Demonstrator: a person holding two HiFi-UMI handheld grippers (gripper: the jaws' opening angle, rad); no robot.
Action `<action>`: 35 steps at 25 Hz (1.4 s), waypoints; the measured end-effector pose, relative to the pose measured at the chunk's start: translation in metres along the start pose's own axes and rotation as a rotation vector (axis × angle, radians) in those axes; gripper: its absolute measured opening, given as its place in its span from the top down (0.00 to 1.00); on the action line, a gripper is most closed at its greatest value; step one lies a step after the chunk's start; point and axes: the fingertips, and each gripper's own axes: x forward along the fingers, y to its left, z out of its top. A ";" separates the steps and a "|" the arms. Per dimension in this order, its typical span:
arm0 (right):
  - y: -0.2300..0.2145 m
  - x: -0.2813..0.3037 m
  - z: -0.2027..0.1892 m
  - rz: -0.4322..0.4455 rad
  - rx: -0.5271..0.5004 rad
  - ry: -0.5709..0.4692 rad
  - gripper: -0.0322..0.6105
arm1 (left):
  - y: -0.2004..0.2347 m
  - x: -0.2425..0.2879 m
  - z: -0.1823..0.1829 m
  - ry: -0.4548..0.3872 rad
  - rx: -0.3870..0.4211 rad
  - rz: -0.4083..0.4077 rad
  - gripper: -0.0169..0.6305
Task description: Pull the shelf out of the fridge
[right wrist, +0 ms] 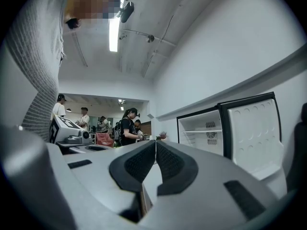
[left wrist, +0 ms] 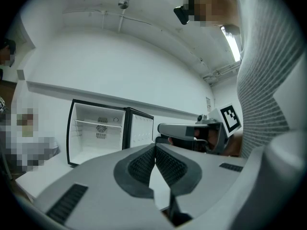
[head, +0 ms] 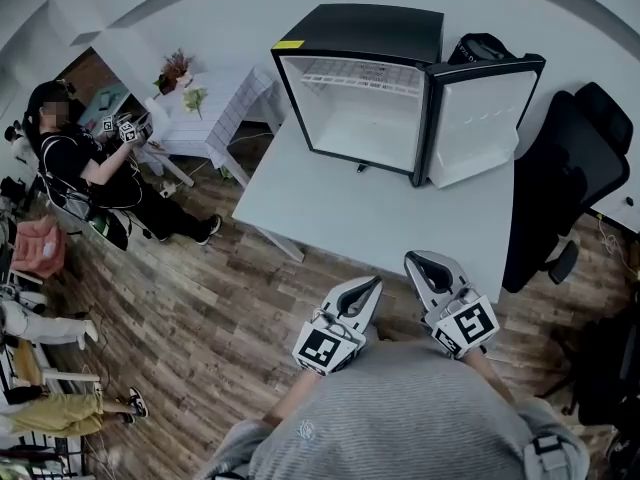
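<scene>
A small black fridge (head: 360,28) stands at the far side of the white table (head: 330,208), its door (head: 480,123) swung open to the right. A white wire shelf (head: 365,76) sits high inside it, also seen as the shelf (left wrist: 98,124) and the shelf (right wrist: 204,131). My left gripper (head: 376,282) and right gripper (head: 411,259) hover side by side over the table's near edge, well short of the fridge. Both point level toward it. The left gripper (left wrist: 156,146) has its pads touching, nothing between them. The right gripper (right wrist: 156,143) is likewise shut and empty.
A black office chair (head: 575,168) stands right of the table. A black bag (head: 480,48) sits behind the fridge. A seated person (head: 80,158) and a small white table with flowers (head: 215,108) are at the left. Wooden floor (head: 200,298) lies on the near left.
</scene>
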 end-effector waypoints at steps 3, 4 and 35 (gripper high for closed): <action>-0.003 0.013 -0.001 -0.005 -0.009 -0.008 0.93 | 0.013 0.005 -0.002 0.002 -0.010 -0.010 0.96; -0.005 0.017 -0.002 -0.011 -0.009 -0.007 0.93 | 0.018 0.008 -0.003 0.003 -0.011 -0.018 0.96; -0.102 0.200 -0.013 -0.293 -0.047 0.025 0.93 | 0.231 0.100 0.003 0.075 -0.038 -0.259 0.96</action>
